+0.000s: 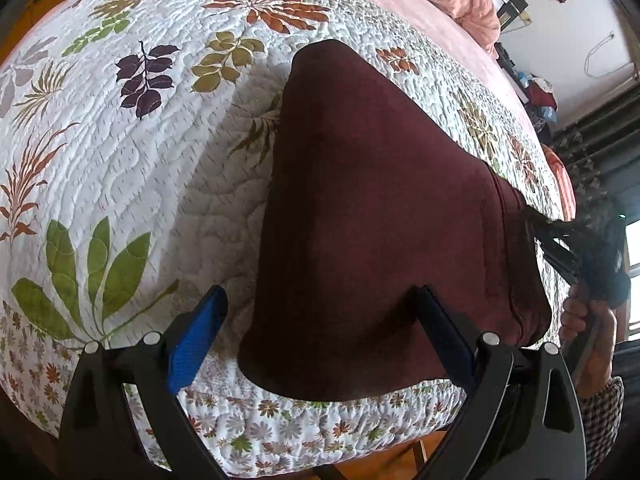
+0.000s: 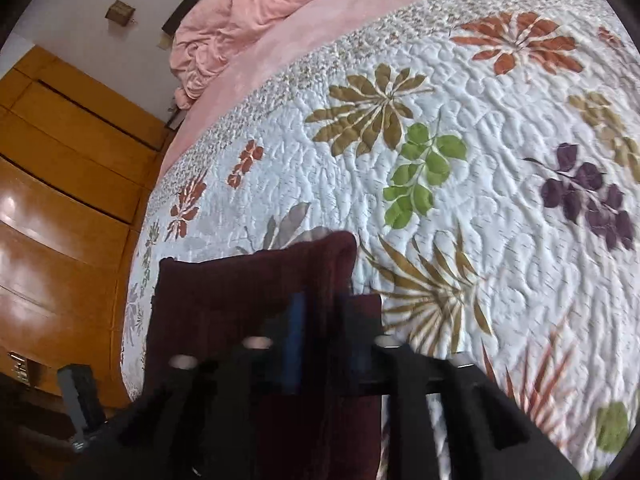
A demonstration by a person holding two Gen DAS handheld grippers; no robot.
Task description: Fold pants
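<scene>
Dark red pants (image 1: pixel 380 220) on the bed, flat on a white quilt (image 1: pixel 140 160) printed with leaves and flowers. Folded into one broad, smooth shape, narrow at the far end and wide at the near end, with the near edge close to the quilt's border.

Left claw (image 1: pixel 320 336) hanging over the near end of the pants, pointing steeply down, spread wide. Blue pad of one finger (image 1: pixel 196 340) over bare quilt just left of the cloth; other finger (image 1: pixel 444 332) over the cloth itself. Nothing gripped.

Right claw (image 2: pixel 324 344) at the right-hand edge of the pants, seen from the left wrist as a dark blur touching the cloth there. Held by a hand (image 1: pixel 588 320) in a checked sleeve (image 1: pixel 604 404). From its own camera: fingers close together, a narrow gap, dark red cloth lying in and around that gap. Too blurred to tell whether the pads are pressing on the cloth or merely straddling it.

Beyond the quilt, a pink sheet and a rumpled pink blanket (image 2: pixel 248 20). Beside the bed, glossy wooden cupboard doors (image 2: pixel 60 160).
</scene>
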